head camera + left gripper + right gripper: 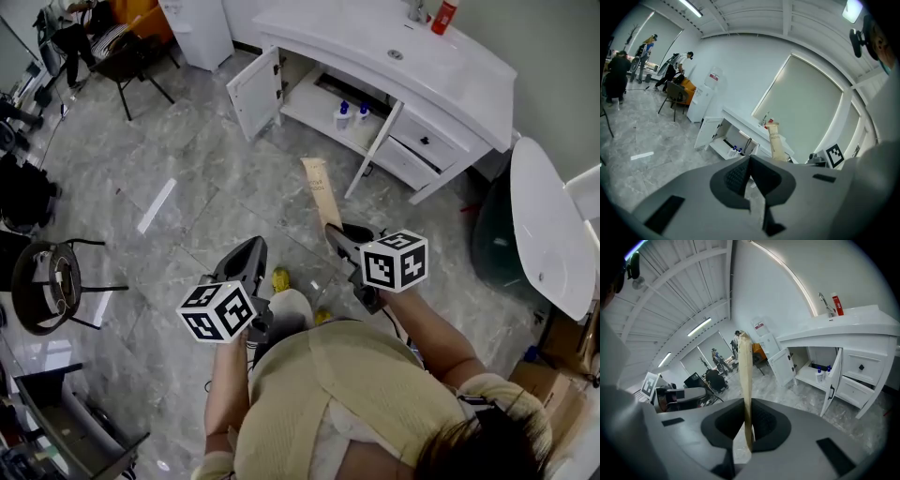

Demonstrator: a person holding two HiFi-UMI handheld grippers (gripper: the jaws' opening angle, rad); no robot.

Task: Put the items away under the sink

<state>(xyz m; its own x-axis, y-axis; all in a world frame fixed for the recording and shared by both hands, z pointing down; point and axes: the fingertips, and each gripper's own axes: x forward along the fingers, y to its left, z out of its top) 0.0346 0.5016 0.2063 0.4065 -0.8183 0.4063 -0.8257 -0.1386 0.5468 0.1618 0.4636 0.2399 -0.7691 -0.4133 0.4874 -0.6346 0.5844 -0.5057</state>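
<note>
Right gripper grips a slim tan box. Left gripper has jaws together, empty. Sink cabinet stands open ahead.

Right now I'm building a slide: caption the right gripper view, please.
Right tongs clamp a slim tan box, facing the open sink cabinet holding two bottles.

On the tan carton pinched in my right tool, I read "TOOTH" printed lengthwise, seen from the left gripper view. The second line beside it is too small for me to read.
</note>
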